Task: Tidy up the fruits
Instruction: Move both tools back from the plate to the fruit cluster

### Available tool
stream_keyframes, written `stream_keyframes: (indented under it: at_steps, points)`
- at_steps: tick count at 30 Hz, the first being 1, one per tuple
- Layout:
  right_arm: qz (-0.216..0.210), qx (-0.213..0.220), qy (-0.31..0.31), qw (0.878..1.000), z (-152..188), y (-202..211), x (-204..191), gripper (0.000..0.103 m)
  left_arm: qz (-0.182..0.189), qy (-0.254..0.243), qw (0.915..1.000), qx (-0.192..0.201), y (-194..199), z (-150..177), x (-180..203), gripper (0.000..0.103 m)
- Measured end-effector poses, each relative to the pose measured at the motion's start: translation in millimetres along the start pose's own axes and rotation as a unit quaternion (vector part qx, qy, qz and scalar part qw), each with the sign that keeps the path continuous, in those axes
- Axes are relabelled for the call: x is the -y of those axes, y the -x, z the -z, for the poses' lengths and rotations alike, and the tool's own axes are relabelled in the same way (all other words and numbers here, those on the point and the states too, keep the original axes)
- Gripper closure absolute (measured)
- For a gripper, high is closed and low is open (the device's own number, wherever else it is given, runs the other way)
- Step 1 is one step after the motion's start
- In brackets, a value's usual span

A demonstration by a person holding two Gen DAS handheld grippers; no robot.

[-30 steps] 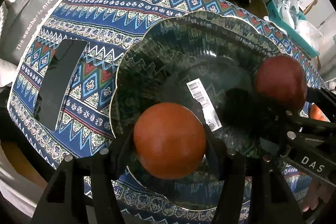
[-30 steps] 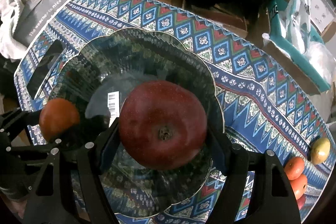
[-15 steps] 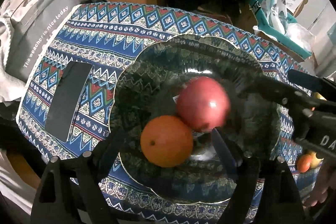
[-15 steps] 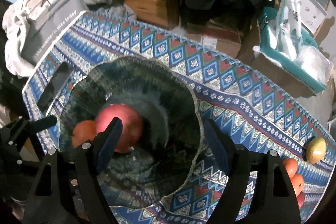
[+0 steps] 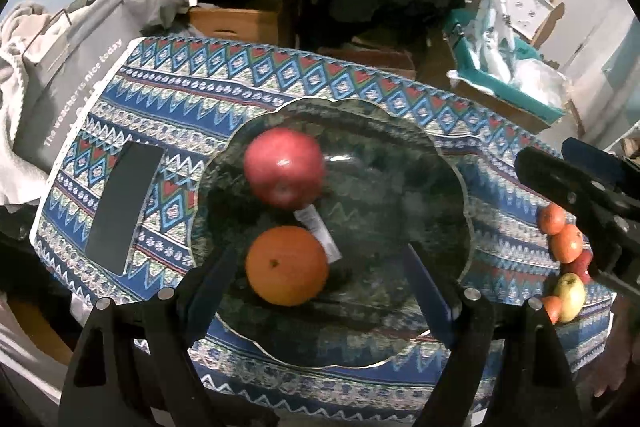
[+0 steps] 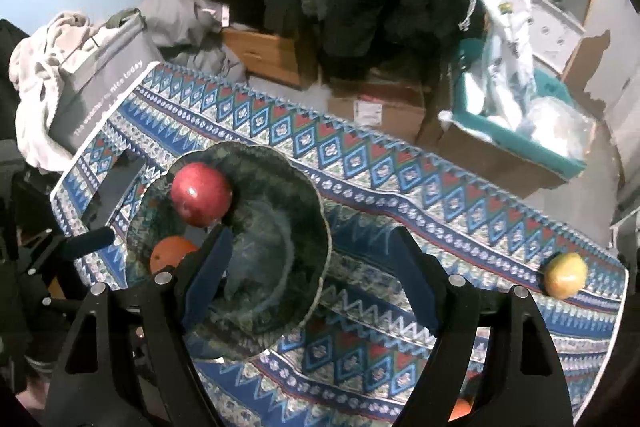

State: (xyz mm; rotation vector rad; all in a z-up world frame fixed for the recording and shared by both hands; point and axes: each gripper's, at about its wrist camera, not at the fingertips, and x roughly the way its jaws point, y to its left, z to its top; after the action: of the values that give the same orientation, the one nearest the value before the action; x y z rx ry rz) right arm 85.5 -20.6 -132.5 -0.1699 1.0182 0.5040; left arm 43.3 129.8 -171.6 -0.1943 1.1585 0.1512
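A dark glass bowl with a scalloped rim sits on the patterned tablecloth; it also shows in the right wrist view. A red apple and an orange lie in it. My left gripper is open and empty above the bowl's near side. My right gripper is open and empty above the bowl's right rim; its dark body shows in the left wrist view. A yellow-green apple and several small oranges lie at the table's right end.
A black phone-like slab lies left of the bowl. A grey bag and clothes sit off the table's left edge. Cardboard boxes and a teal bin stand beyond the far edge.
Both grippers opened and let go of their fruit, then lifted back. The apple rolled to the bowl's far left; the orange rests near the front.
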Motion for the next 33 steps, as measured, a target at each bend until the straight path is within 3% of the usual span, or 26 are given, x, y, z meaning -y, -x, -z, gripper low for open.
stream_keyframes:
  at_steps: [17,33]
  points:
    - [0.052,0.037,-0.03,0.998,41,76,57,0.018,0.046,-0.055,0.9972,0.023,32,6,69,0.017]
    - [0.111,0.027,-0.134,0.984,109,106,157,0.018,0.075,-0.136,0.9875,0.024,40,21,154,0.017]
